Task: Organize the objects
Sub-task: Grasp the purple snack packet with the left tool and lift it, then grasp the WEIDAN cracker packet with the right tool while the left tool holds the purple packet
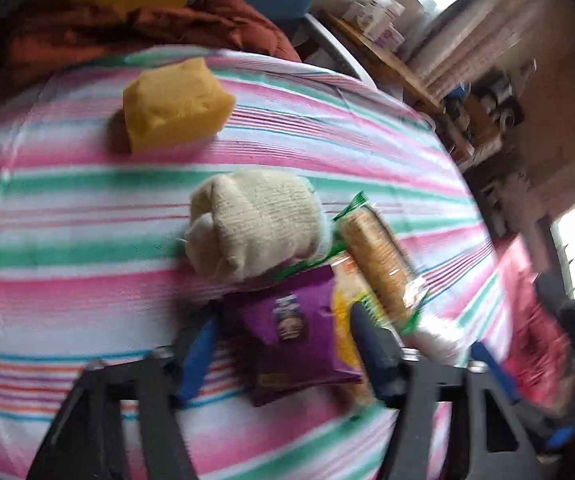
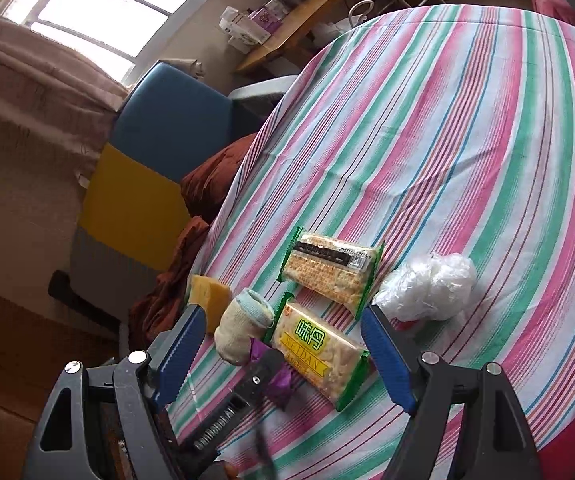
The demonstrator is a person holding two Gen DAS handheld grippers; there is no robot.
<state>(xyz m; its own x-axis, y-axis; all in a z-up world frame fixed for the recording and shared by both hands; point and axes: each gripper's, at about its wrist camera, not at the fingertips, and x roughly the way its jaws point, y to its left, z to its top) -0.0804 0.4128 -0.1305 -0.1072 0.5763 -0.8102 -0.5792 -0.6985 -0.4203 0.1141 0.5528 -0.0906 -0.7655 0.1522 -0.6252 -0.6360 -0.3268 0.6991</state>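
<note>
1. Small purple foil snack pouch (image 1: 299,332) lies on the pink, green and white striped tablecloth (image 1: 67,248) in the left wrist view, between the spread blue-padded fingers of the left gripper (image 1: 283,348); whether the pads touch it is lost in blur.
2. Just beyond the pouch, touching its top edge, sits a rolled cream knitted sock (image 1: 255,224).
3. To the right of the sock lies a green-edged clear packet of crackers (image 1: 379,260), seen on edge.
4. Farther off, well apart from the sock, a yellow-orange rectangular sponge block (image 1: 175,106) rests on the cloth.
5. A rust-red crumpled blanket (image 1: 127,28) lies past the far edge of the table.
6. In the right wrist view the right gripper (image 2: 283,344) hovers above the group with its fingers wide apart and nothing between them.
7. The purple pouch (image 2: 281,384) shows partly behind the other gripper's black body.
8. Beside it lies a cracker packet with a yellow label and green Chinese lettering (image 2: 319,350), and a second cracker packet (image 2: 329,270) lies just beyond.
9. The sock (image 2: 243,324) touches the labelled packet's left end; the sponge (image 2: 207,296) sits near the table edge.
10. A crumpled ball of clear plastic (image 2: 427,286) lies to the right of the packets.
</note>
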